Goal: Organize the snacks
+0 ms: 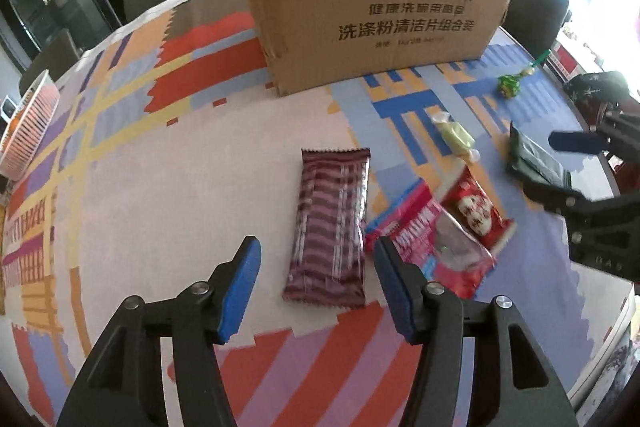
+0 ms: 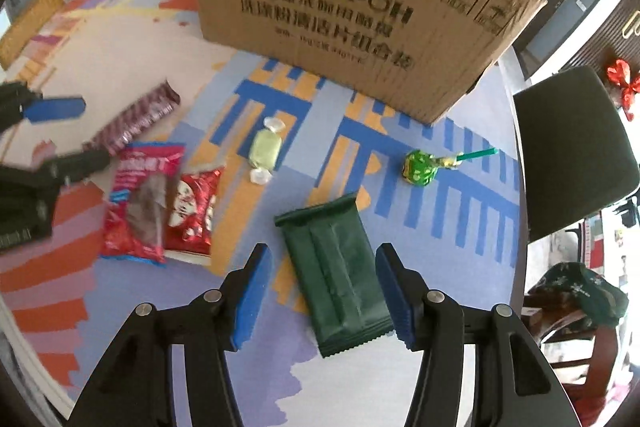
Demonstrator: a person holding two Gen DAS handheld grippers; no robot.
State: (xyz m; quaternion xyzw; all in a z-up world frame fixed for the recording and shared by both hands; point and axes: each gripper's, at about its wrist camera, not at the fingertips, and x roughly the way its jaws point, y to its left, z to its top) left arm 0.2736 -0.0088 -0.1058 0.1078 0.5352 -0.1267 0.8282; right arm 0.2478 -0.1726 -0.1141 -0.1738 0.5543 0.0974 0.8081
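Patterned tablecloth (image 2: pixel 400 379), KUPOH carton (image 2: pixel 360 7) at the back. Right gripper (image 2: pixel 324 295) is spread wide, straddling the dark green packet (image 2: pixel 336 275); left gripper (image 1: pixel 316 287) is released, straddling the maroon striped packet (image 1: pixel 330 227). Long edges should be squared before closing, red packets (image 1: pixel 440 239) kept out.

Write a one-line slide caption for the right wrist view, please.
Open right gripper straddles a dark green packet before a cardboard box.
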